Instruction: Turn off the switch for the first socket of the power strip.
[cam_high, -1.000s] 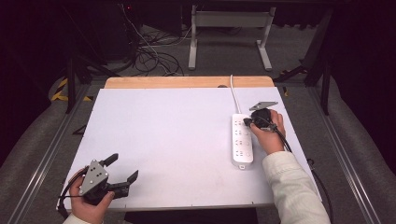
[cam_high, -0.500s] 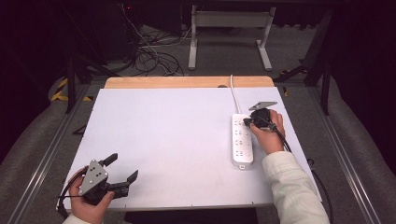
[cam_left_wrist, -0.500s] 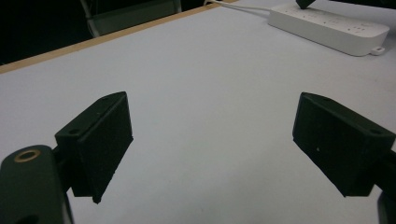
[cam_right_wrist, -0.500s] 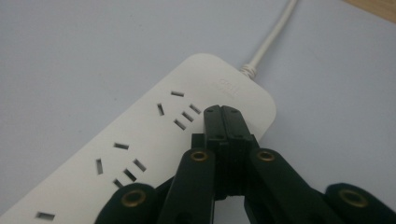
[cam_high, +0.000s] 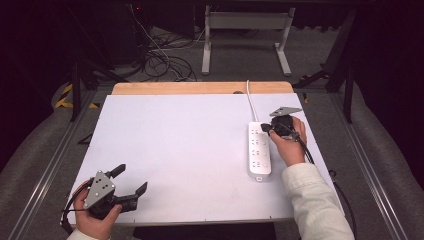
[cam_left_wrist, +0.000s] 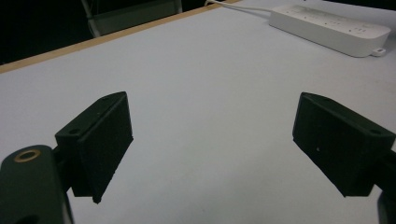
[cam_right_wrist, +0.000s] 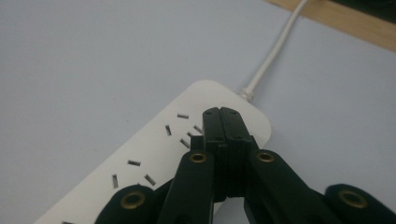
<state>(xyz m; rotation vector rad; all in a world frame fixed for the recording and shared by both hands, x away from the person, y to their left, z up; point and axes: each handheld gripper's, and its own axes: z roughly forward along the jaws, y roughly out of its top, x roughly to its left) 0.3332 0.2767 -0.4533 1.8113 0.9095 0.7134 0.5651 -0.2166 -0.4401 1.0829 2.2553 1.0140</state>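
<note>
While I hold the left gripper (cam_high: 129, 183) low over the near left corner of the white tabletop (cam_high: 180, 145), its fingers (cam_left_wrist: 100, 140) stand wide apart with nothing between them, only bare surface ahead in the left gripper view. My left hand (cam_high: 97, 217) wraps the body of the tool at the tabletop's near edge. Moving right, a white power strip (cam_high: 259, 150) lies lengthwise on the right half of the tabletop, its white cord (cam_high: 251, 102) running off the far edge over the wooden border (cam_high: 200, 88). Just beside the strip's far end, my right hand (cam_high: 290, 142) holds the right gripper (cam_high: 265, 128), pointing left. In the right gripper view its fingers (cam_right_wrist: 226, 140) are pressed together, empty, their tips over the strip's cord end near the last sockets; I cannot tell whether they touch it.
</note>
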